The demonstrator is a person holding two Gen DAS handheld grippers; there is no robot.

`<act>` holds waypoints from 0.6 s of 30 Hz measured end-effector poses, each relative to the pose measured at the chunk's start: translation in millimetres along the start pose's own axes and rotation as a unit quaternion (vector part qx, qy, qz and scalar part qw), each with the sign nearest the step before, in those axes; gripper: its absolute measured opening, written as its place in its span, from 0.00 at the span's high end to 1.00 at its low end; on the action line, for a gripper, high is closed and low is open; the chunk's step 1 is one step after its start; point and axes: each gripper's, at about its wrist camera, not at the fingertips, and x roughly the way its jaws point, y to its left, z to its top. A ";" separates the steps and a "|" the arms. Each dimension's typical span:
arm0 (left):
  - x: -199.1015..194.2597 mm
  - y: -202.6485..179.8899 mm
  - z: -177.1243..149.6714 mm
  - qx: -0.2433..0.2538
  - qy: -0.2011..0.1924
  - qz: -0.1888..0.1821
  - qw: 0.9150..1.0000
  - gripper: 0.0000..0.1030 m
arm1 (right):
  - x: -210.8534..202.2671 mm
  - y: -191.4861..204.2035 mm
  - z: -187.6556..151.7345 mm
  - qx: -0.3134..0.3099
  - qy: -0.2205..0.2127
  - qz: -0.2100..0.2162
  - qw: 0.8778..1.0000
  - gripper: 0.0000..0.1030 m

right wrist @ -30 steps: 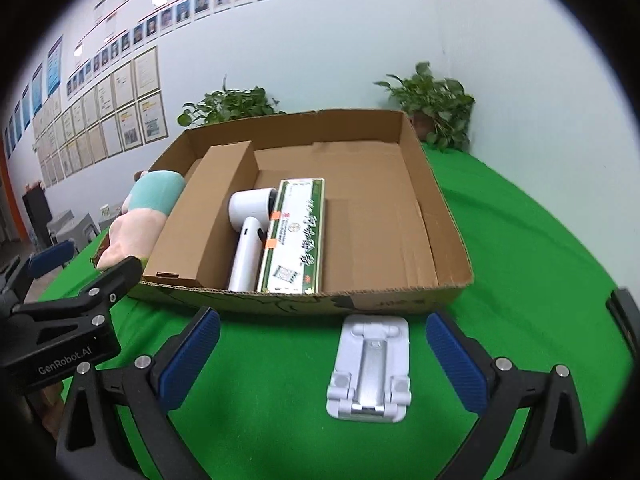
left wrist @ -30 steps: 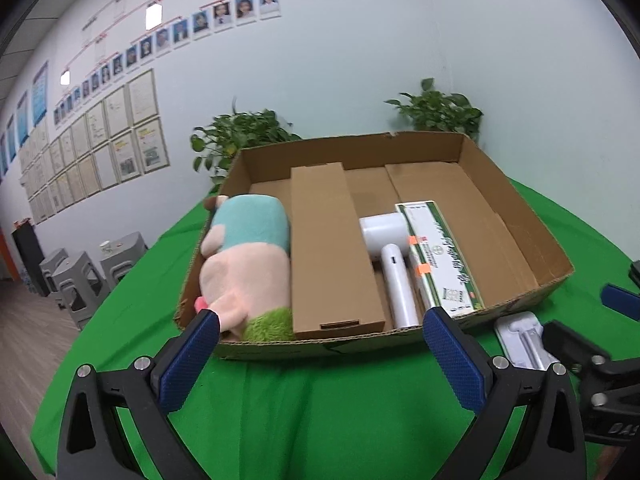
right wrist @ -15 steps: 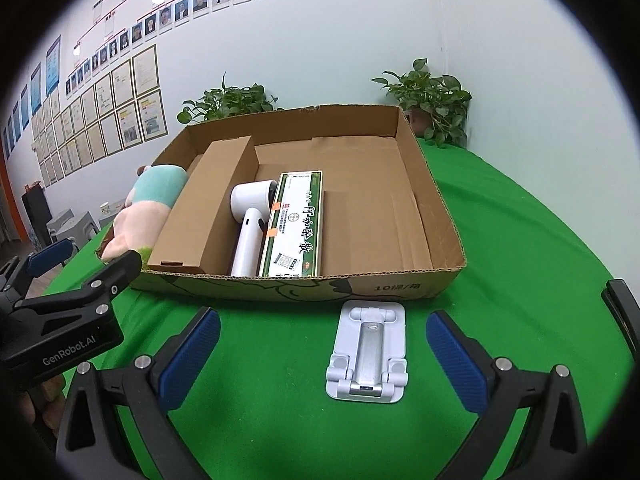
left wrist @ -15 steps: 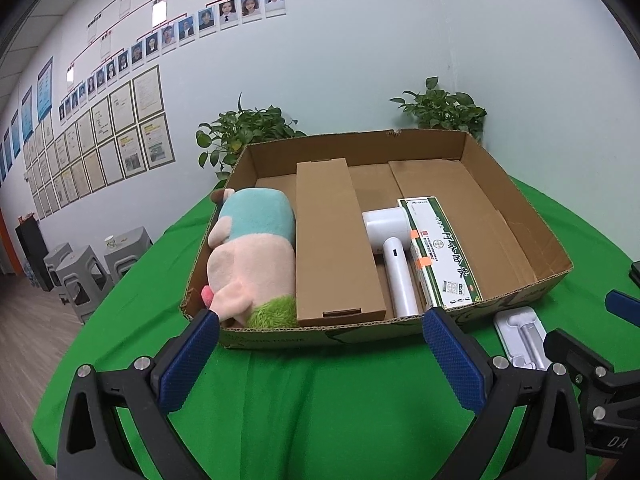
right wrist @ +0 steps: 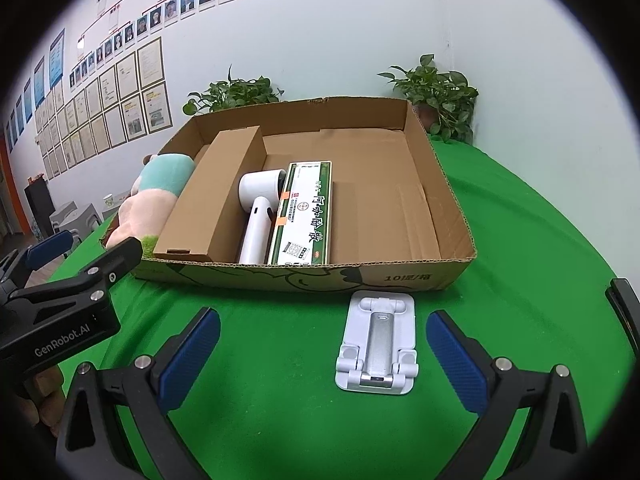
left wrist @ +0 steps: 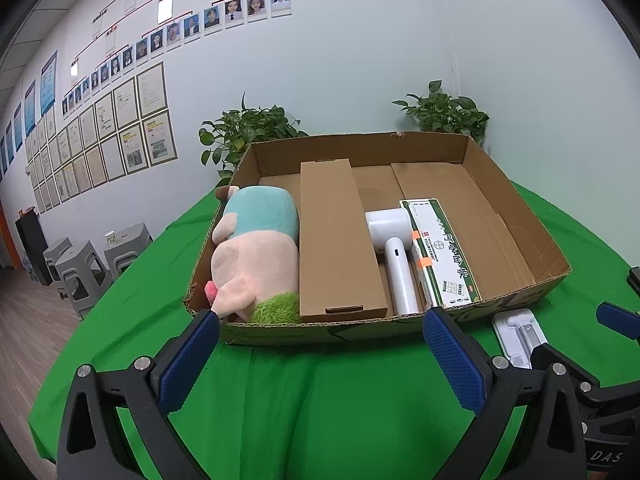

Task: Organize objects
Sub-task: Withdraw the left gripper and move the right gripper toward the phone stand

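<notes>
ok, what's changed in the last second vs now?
Both tools pulled back slightly from the cardboard box, so it sits a bit farther off. Left tool and right tool stay open and empty; nothing grasped or released. The white phone stand stays flat on the green cloth; the box contents are unmoved.

Office: wall of staff photos (left wrist: 224, 14), certificates (left wrist: 120, 136).

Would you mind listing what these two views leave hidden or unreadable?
- Plush toy: right wrist view, mostly behind the box wall and brown carton.
- Phone stand: left wrist view, near end covered by the right tongs.
- Green box small print: too small in both views.
</notes>
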 end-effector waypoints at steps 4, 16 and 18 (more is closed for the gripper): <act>-0.2 0.8 1.0 -0.005 0.000 0.002 1.000 0.00 | -0.9 -1.7 1.5 0.001 -0.002 0.002 1.000 0.00; 9.2 6.0 -9.1 -0.013 0.034 -0.050 0.998 0.01 | 13.1 -27.3 -9.1 0.027 0.034 0.008 0.999 0.00; 13.7 7.0 -16.6 -0.022 0.055 -0.089 0.994 0.01 | 24.9 -41.3 -14.3 0.051 0.059 -0.003 0.997 0.00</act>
